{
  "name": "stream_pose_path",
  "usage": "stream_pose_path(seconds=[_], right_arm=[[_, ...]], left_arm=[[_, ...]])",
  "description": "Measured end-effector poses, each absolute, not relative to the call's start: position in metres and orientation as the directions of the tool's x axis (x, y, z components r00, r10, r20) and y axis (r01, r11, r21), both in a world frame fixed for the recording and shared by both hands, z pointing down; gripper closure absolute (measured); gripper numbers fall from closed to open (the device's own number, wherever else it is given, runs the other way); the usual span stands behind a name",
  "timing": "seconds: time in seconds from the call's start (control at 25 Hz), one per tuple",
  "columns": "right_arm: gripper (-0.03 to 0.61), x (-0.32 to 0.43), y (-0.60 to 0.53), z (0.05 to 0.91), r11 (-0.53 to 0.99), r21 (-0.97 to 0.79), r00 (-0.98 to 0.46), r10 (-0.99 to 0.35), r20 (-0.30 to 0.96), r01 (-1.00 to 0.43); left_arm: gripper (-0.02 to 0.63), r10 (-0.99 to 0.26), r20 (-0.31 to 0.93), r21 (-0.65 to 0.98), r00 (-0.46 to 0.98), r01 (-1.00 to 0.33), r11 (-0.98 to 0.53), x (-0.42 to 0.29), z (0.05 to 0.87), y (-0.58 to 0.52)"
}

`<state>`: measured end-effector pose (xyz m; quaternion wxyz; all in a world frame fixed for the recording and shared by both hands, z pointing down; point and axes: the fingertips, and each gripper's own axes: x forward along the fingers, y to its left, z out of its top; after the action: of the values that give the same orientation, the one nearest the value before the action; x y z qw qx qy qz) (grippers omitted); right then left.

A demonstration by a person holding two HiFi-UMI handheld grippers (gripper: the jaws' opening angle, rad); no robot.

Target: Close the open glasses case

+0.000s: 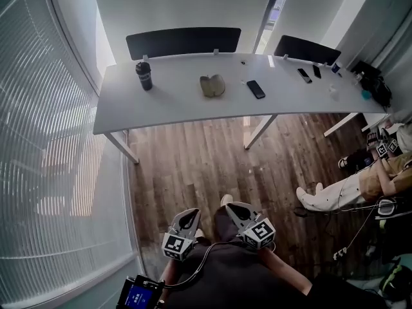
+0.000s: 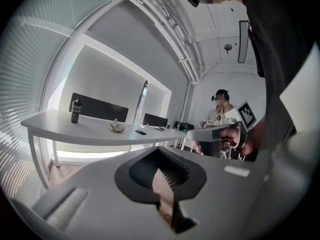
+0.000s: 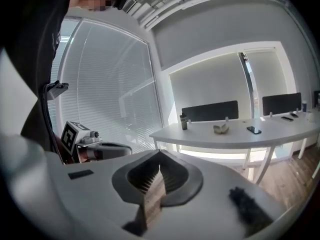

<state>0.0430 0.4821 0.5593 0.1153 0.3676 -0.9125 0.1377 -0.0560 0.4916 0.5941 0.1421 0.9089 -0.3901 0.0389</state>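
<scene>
The open glasses case (image 1: 213,85) is a pale beige shell lying on the white table (image 1: 174,105), far ahead of me. It also shows small in the left gripper view, where the case (image 2: 117,128) sits mid-table, and in the right gripper view, where the case (image 3: 221,128) does too. My left gripper (image 1: 190,214) and right gripper (image 1: 234,206) hang side by side close to my body, far short of the table. Both are shut with nothing between them, as seen along the left gripper (image 2: 160,155) and the right gripper (image 3: 159,157).
A black bottle (image 1: 144,76) stands at the table's left, a dark phone (image 1: 255,89) lies right of the case, and more small items lie at the far right. Two black chairs (image 1: 183,42) stand behind. Window blinds (image 1: 38,172) line the left; a seated person (image 1: 347,185) is at right.
</scene>
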Motion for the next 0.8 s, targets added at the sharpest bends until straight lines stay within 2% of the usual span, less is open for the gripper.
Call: stream_pose_path(seconds=[0.28, 0.48, 0.8], right_arm=[[0.571, 0.037, 0.434, 0.575, 0.770, -0.192, -0.786, -0.551, 0.282, -0.609], [0.571, 0.050, 0.388, 0.571, 0.819, -0.185, -0.831, -0.493, 0.259, -0.543], [0.571, 0.115, 0.302, 0.559, 0.804, -0.171, -0.815, -0.526, 0.242, -0.569]], left_arm=[[0.606, -0.704, 0.182, 0.121, 0.686, -0.726, -0.677, -0.039, 0.588, 0.440], [0.606, -0.726, 0.214, 0.130, 0.653, -0.756, -0.642, -0.020, 0.585, 0.383], [0.606, -0.719, 0.224, 0.105, 0.658, -0.749, -0.654, 0.040, 0.581, 0.304]])
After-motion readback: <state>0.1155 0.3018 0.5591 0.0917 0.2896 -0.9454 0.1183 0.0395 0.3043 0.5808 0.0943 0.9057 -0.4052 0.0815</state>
